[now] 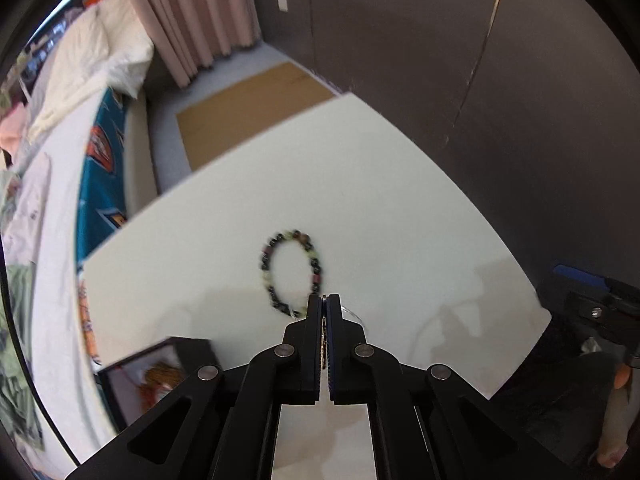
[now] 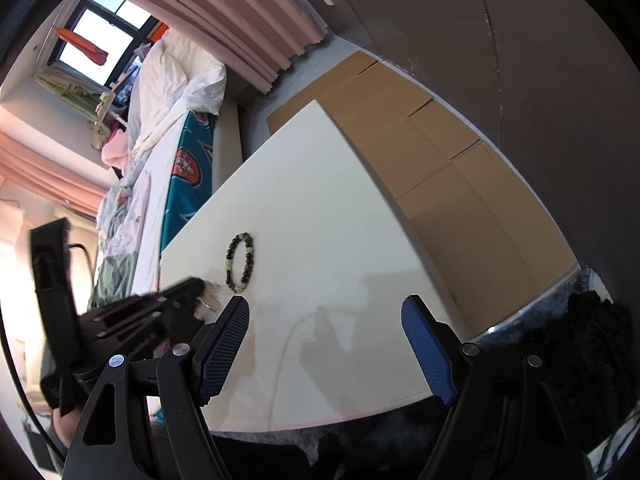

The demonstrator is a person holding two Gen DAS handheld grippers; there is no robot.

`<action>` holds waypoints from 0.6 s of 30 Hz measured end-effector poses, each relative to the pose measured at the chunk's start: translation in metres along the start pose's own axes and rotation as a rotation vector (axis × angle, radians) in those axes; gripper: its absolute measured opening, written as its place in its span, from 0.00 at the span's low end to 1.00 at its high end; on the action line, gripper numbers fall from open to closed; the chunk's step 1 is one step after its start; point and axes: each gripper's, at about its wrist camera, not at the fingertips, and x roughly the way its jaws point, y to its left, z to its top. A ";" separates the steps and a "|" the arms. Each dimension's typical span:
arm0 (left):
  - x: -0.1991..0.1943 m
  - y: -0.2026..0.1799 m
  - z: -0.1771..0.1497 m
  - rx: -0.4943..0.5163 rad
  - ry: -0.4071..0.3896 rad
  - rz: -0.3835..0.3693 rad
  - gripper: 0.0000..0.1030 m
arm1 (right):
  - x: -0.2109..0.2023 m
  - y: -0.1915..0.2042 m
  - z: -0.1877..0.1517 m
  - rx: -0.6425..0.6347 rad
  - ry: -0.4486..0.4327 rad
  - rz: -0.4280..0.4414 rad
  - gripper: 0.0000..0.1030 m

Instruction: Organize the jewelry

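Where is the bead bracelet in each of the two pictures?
Left wrist view: the round bracelet of dark and pale green beads lies mid-picture on the white tabletop, just beyond the tips of the left tongs.
Right wrist view: the bracelet lies left of centre, above the right tongs.
Shared landmark: the teal printed blanket on the bed past the table's edge.
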 end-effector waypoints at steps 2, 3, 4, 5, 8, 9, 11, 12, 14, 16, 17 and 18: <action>-0.008 0.007 -0.002 -0.005 -0.030 -0.004 0.01 | 0.003 0.006 0.000 -0.011 0.006 0.003 0.77; -0.012 0.011 -0.003 -0.007 -0.045 -0.010 0.01 | 0.005 0.009 -0.001 -0.018 0.008 0.004 0.77; -0.016 0.015 -0.004 -0.013 -0.054 -0.027 0.01 | 0.005 0.010 -0.001 -0.023 0.011 0.006 0.77; -0.018 0.017 -0.005 -0.021 -0.053 -0.039 0.01 | 0.007 0.013 -0.002 -0.029 0.015 0.007 0.77; -0.019 0.023 -0.008 -0.059 -0.026 -0.086 0.01 | 0.011 0.018 -0.003 -0.042 0.025 0.008 0.77; -0.016 0.023 -0.009 -0.058 -0.021 -0.079 0.01 | 0.012 0.019 -0.003 -0.045 0.028 0.006 0.77; -0.013 0.021 -0.011 -0.051 -0.010 -0.074 0.01 | 0.013 0.020 -0.004 -0.047 0.030 0.004 0.77; -0.008 0.020 -0.013 -0.053 0.002 -0.082 0.01 | 0.013 0.020 -0.004 -0.048 0.030 0.003 0.77; 0.002 0.017 -0.013 -0.057 0.025 -0.095 0.01 | 0.013 0.020 -0.004 -0.046 0.028 -0.001 0.77; 0.015 0.014 -0.013 -0.054 0.046 -0.097 0.01 | 0.012 0.017 -0.004 -0.037 0.025 -0.007 0.77; 0.023 0.011 -0.013 -0.051 0.059 -0.097 0.01 | 0.011 0.014 -0.003 -0.029 0.023 -0.009 0.77; 0.027 0.009 -0.013 -0.050 0.067 -0.098 0.01 | 0.010 0.011 -0.003 -0.023 0.020 -0.011 0.77</action>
